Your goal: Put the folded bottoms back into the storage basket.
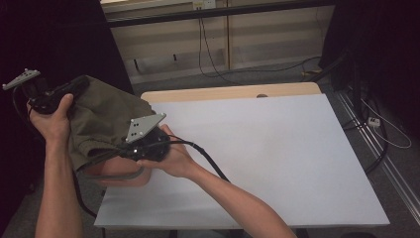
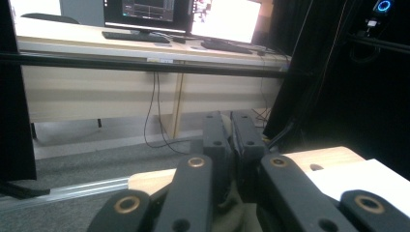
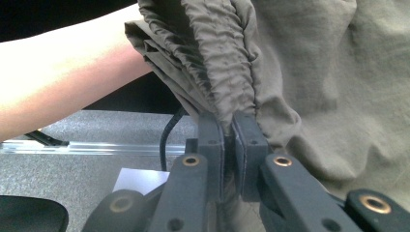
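You hold an olive garment off the left edge of the surface, one gripper at each end.

Your right gripper (image 3: pixel 228 140) has its fingers clamped on the gathered hem of the olive garment (image 1: pixel 106 116). Your left gripper (image 2: pixel 231 140) also looks closed on a fold of it, raised out to the left. The cloth hangs bunched between them, beside the white surface (image 1: pixel 277 158), not on it. This reads as the carry before spreading; next you likely need to bring both hands over the surface and draw them apart.

Black grippers, brass-ringed screws, grey triangular plate (image 1: pixel 143 126), trailing black cables, bare forearms
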Available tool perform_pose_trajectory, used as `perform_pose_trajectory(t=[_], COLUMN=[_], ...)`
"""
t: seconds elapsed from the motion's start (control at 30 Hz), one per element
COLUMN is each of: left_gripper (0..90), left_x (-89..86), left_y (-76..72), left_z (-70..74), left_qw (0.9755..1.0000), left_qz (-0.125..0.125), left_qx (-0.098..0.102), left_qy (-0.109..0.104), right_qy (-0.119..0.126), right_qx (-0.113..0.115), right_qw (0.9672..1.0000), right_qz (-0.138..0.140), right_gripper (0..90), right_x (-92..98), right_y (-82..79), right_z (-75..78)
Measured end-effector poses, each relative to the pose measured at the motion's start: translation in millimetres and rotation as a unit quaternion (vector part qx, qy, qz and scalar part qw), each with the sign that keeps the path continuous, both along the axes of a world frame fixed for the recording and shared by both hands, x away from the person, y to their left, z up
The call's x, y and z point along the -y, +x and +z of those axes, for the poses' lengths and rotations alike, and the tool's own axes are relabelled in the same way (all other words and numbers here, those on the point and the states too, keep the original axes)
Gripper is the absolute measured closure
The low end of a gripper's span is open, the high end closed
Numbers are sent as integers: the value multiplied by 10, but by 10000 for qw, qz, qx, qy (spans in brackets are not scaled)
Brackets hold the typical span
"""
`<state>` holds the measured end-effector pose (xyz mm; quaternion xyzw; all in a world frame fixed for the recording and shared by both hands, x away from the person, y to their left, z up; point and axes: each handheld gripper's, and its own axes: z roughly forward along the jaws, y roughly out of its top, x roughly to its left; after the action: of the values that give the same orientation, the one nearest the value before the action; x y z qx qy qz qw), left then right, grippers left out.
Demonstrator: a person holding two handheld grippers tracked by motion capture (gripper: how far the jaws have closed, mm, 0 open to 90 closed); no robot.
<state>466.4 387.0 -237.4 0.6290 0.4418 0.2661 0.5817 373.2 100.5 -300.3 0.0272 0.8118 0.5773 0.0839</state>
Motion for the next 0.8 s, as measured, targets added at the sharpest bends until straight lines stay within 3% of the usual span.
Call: perform_pose_trajectory(t=[0.17, 0.43, 0.8], left_gripper=[867, 867, 868], left_x=[-4, 8, -126], left_y=[81, 228, 306], left_z=[-45, -204, -326], left_qw=[9999, 9996, 9991], left_qz=[-67, -140, -71], left_qx=[-74, -217, -399], left_qy=[132, 112, 109], right_qy=[-64, -212, -221], right_qx=[-13, -108, -229], right_qw=[10000, 9997, 9993], right_qz=[-27, -109, -177], right_gripper=[841, 842, 841], right_x=[-51, -119, -225], right_y=[20, 76, 123], right_z=[-26, -128, -238])
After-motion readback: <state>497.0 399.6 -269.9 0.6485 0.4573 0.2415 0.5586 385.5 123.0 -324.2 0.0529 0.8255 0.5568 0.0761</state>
